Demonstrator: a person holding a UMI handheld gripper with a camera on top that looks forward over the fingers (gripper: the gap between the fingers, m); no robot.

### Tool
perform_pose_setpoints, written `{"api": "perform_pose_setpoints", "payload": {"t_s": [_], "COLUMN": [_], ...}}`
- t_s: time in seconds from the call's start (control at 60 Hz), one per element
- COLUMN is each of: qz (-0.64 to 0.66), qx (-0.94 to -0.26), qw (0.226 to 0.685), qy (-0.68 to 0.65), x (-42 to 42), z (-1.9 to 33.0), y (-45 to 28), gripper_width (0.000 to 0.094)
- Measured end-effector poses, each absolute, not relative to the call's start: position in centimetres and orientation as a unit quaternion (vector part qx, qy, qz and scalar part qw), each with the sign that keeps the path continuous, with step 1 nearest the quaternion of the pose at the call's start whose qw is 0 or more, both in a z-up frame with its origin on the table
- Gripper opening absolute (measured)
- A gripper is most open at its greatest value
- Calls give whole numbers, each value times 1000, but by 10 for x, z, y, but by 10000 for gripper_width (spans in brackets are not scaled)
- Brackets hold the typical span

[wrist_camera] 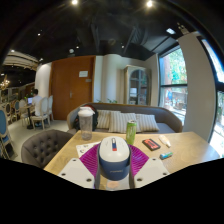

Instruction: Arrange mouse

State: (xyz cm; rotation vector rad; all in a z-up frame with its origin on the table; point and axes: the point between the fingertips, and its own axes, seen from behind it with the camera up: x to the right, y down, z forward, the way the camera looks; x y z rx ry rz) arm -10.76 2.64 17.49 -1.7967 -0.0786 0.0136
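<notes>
Tongs (113, 172) clamped on mouse (114, 157), held above surface (185, 150). Carrying step, probably; next needs lowering onto pink mat (93, 157).

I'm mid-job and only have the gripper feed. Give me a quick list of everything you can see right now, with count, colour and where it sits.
mouse: one, white and grey, between the gripper fingers on the mat
mat: one, magenta, on the table under the mouse
table: one, light wood, just ahead of the fingers
bottle: one, green, on the table beyond the mouse
small items: a few, dark and light, on the table beside the bottle; too small to name
papers: one or two sheets, white, on the table beside the mat
sofa: one, grey with pale cushions, behind the table
chair: one, grey tufted, beside the table
gripper: one, white fingers either side of the mouse; contact unclear
</notes>
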Motion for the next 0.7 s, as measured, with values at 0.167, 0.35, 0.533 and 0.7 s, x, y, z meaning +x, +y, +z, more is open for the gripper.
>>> {"api": "perform_pose_setpoints", "payload": {"t_s": [0.167,0.35,0.533,0.7], "qz": [-54,-39,-28,-16], "qx": [-798,-864,-886,-889], "qw": [600,500,462,458], "qy": [31,42,8,3], "x": [3,29,15,9], "z": [167,50,4,-9], "y": [51,59,65,67], "gripper_width": [387,389,391,497]}}
